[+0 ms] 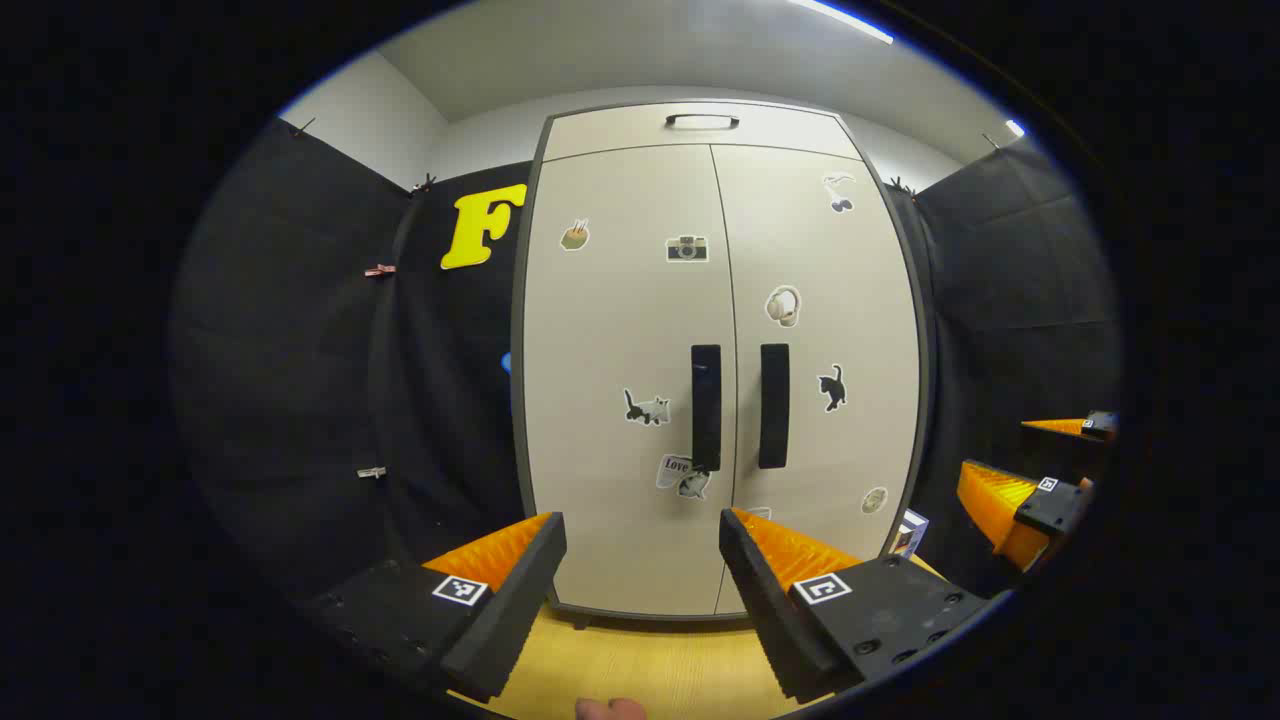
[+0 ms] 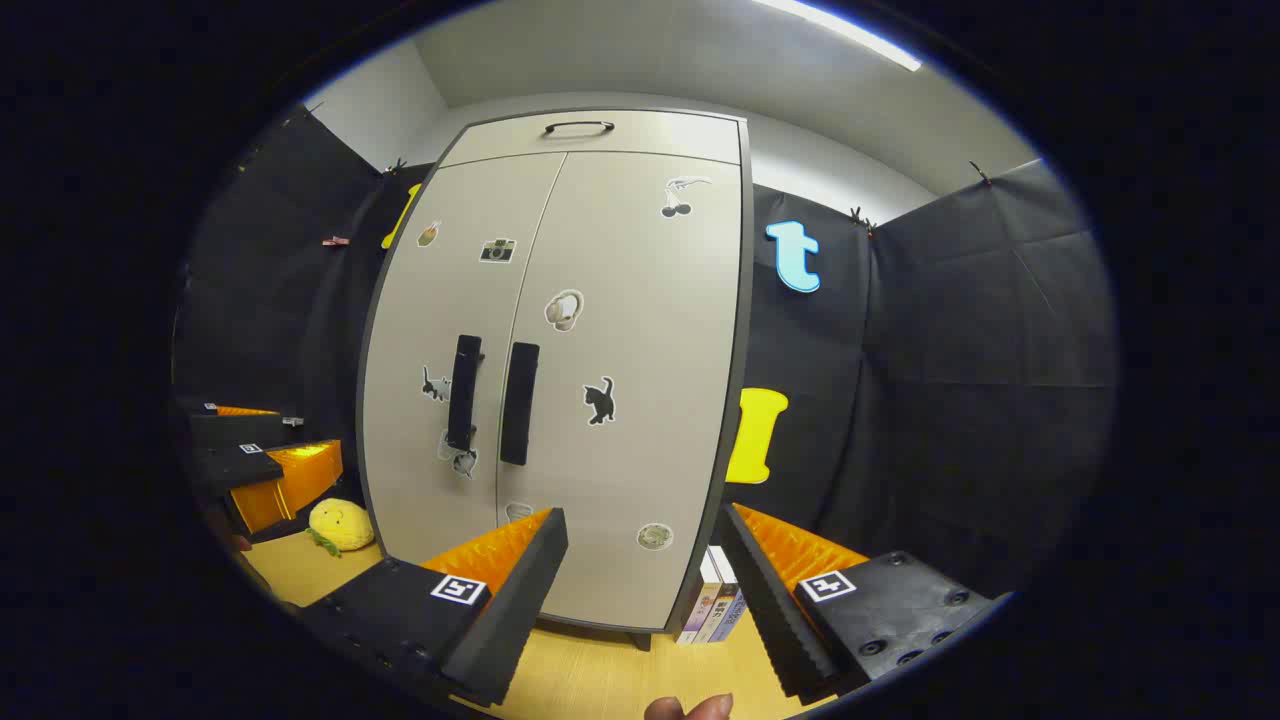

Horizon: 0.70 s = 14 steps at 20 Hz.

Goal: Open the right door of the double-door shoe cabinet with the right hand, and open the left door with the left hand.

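- Pale grey laminate forms the shoe cabinet point(image 1: 640, 560), which stands upright on the wooden table point(image 1: 650, 670) against the booth's black cloth wall; both doors are closed, their meeting seam running vertically down the middle.
- Left door point(image 1: 625, 330) and right door point(image 1: 825, 300) each carry a dark bar handle beside the seam; left handle point(image 1: 706, 407) and right handle point(image 1: 773, 405) stand parallel, just apart, long axes vertical; small stickers dot both panels.
- Left tool point(image 1: 640, 530): fingers spread apart, gripping nothing; it faces the cabinet nearly square-on, the left handle lying ahead and above the gap between the fingers, clear of both.
- Right tool point(image 2: 640, 525): fingers likewise spread and empty; it views the cabinet from the right, so the right handle point(image 2: 519, 402) lies ahead, up and to the left of its gap; seen from the left gripper view, this tool point(image 1: 1030, 470) sits off the cabinet's right edge.
- Judgement: no door is opened yet; the right tool must travel up and leftward to straddle its vertical bar, the fingers closing across the bar's short width; the left tool appears better aligned with its own handle.
- Surroundings: a yellow plush toy point(image 2: 341, 524) lies at the cabinet's left foot; books point(image 2: 712, 605) stand at its right foot.
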Tool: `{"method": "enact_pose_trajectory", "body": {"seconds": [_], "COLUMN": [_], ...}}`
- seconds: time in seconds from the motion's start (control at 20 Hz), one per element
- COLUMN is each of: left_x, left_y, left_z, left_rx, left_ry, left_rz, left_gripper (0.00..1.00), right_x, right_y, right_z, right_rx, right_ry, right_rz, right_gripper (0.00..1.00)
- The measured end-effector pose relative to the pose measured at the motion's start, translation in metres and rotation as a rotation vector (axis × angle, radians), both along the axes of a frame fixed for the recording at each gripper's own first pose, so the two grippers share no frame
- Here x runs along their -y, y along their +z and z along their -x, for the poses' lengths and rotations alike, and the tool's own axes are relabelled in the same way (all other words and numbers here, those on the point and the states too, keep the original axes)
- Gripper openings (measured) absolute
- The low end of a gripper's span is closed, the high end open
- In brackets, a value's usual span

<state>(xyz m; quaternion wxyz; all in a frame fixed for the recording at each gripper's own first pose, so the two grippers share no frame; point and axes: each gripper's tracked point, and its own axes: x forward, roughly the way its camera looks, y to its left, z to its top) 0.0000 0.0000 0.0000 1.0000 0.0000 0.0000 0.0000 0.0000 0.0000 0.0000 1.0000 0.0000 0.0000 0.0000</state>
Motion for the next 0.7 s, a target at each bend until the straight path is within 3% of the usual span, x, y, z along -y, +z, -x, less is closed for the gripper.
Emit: {"method": "enact_pose_trajectory", "body": {"seconds": [0.45,0.7], "left_x": [-0.012,-0.02], "left_y": [0.039,0.043], "left_z": [0.016,0.029], "left_rx": [0.007,-0.004], "left_ry": [-0.083,-0.112], "left_rz": [-0.008,0.029], "left_gripper": [0.95,0.95], "right_x": [-0.032,-0.042], "right_y": [0.036,0.051], "right_z": [0.021,0.039], "right_rx": [-0.035,-0.025], "right_ry": [-0.021,-0.052], "right_rz": [-0.087,-0.07], "right_gripper": [0.97,0.97]}}
